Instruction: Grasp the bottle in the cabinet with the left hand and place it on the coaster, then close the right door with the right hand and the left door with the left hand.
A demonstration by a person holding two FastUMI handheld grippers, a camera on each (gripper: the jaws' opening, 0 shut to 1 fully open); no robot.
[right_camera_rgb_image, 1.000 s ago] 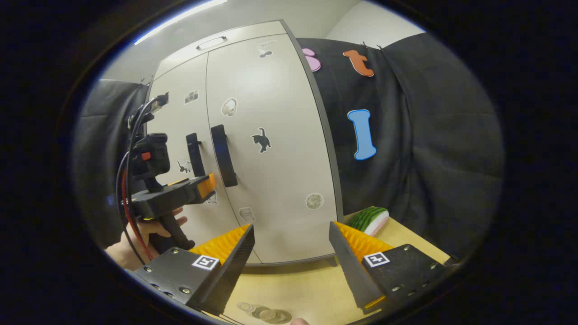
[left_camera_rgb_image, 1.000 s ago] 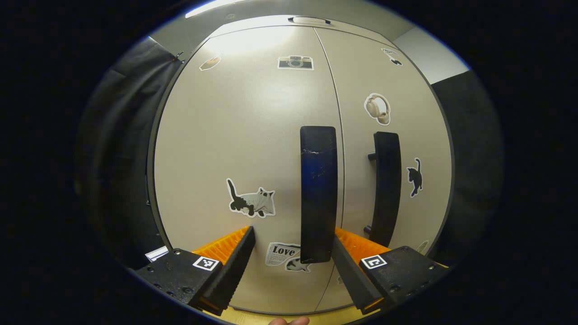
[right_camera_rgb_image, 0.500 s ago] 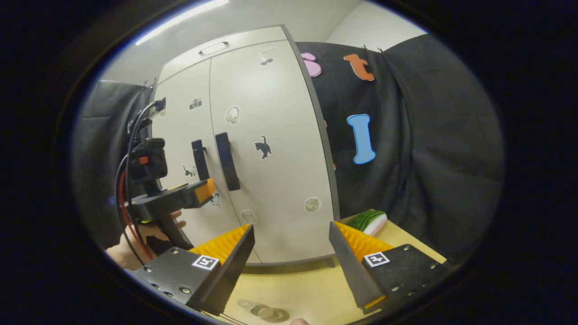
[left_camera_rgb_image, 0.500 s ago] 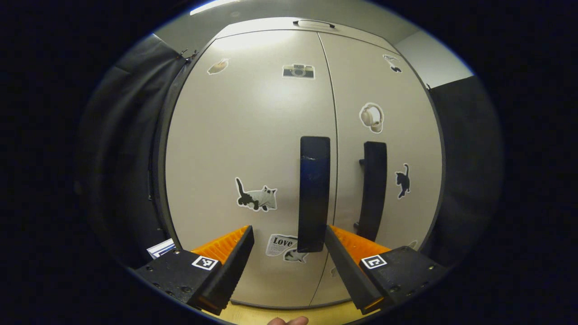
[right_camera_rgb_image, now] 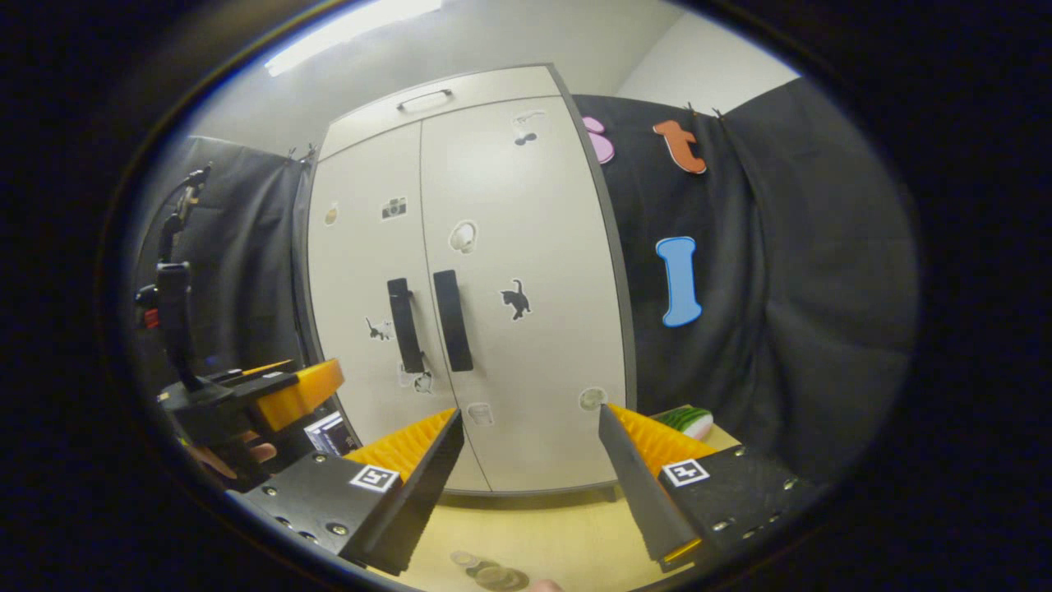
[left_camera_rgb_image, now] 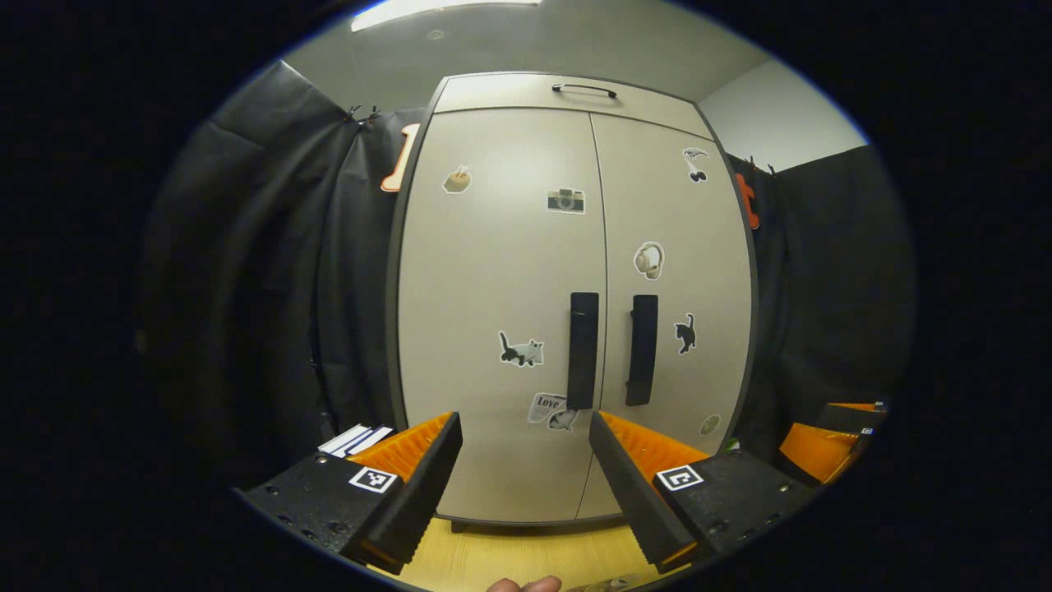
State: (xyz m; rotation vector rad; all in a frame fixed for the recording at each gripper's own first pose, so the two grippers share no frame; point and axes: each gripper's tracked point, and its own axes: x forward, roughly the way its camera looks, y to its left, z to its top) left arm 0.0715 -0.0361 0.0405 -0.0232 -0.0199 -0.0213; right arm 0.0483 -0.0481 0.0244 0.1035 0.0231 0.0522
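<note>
Both cabinet doors sit flush shut now: left door (left_camera_rgb_image: 501, 312) and right door (left_camera_rgb_image: 670, 288) meet at the seam, handles side by side. Since 1 s ago the left gripper (left_camera_rgb_image: 524, 469) has pulled well back from the left handle (left_camera_rgb_image: 583, 349), jaws wide apart, holding nothing. Right gripper (right_camera_rgb_image: 530, 473) also gapes empty, off the doors. Bottle and coaster: can't tell where. Looks like the closing steps are done, task prob. finished.
</note>
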